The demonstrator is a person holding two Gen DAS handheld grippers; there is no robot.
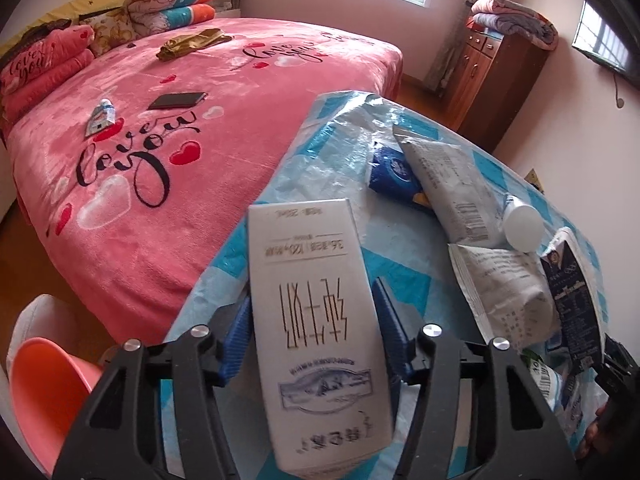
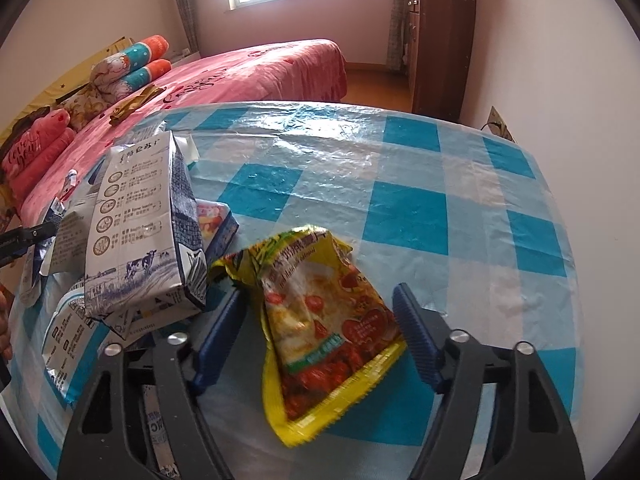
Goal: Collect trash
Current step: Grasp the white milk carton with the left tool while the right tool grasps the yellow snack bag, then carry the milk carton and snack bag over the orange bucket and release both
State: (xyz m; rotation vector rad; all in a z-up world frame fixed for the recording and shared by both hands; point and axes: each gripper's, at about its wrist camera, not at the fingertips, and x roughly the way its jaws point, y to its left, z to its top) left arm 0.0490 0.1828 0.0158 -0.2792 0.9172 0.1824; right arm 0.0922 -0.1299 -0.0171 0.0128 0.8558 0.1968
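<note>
A white milk carton (image 1: pixel 316 312) stands slanted between the blue pads of my left gripper (image 1: pixel 312 292), and both pads touch its sides. My left gripper is shut on it above the blue-checked tablecloth (image 1: pixel 344 140). In the right wrist view a crumpled yellow snack wrapper (image 2: pixel 320 316) lies on the tablecloth (image 2: pixel 420 184) between the fingers of my right gripper (image 2: pixel 318 290). The right pad is at the wrapper's edge; the left pad (image 2: pixel 224 328) stands apart from it, so this gripper is open.
More trash lies on the table: a blue tissue pack (image 1: pixel 392 172), a white pouch (image 1: pixel 448 192), a white-capped tube (image 1: pixel 522 228) and a blue-and-white milk carton (image 2: pixel 140 232). Behind is a pink bed (image 1: pixel 160 160) with a phone (image 1: pixel 178 100). An orange basin (image 1: pixel 44 392) sits low left.
</note>
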